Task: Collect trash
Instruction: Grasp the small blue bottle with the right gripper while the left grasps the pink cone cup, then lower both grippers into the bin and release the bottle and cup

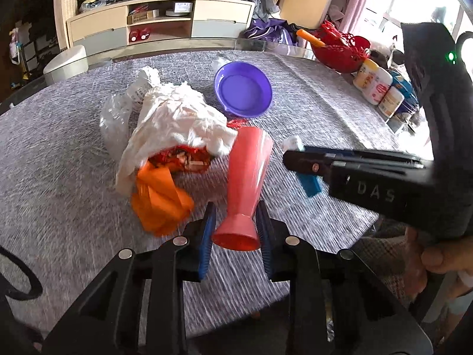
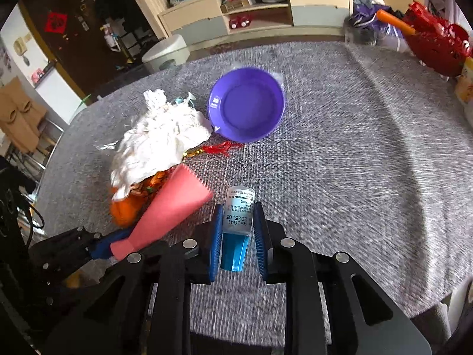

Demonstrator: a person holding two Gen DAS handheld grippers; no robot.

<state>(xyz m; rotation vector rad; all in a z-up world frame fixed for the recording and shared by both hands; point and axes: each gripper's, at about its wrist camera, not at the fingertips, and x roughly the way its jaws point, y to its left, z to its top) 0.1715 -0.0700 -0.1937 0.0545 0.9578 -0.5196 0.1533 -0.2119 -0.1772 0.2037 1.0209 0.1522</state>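
Left gripper (image 1: pixel 235 229) jaws clamp the pink tube (image 1: pixel 246 183), right gripper (image 2: pixel 238 232) jaws grip the blue tube (image 2: pixel 236 227), so carry both level to the purple bowl (image 2: pixel 246 105).

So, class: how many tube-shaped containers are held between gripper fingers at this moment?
2. The pink tube sits in the left gripper; the blue-and-white tube sits in the right gripper. Others may hide under the crumpled trash.

We see bright daylight entering from the window (image 1: pixel 414 3) at the upper right of the left wrist view, blown out to white. The grey table (image 1: pixel 310 94) is evenly lit, its weave streaked by motion blur in both views. Fisheye bending curves the cabinet (image 2: pixel 257 9), and black vignette fills every corner.
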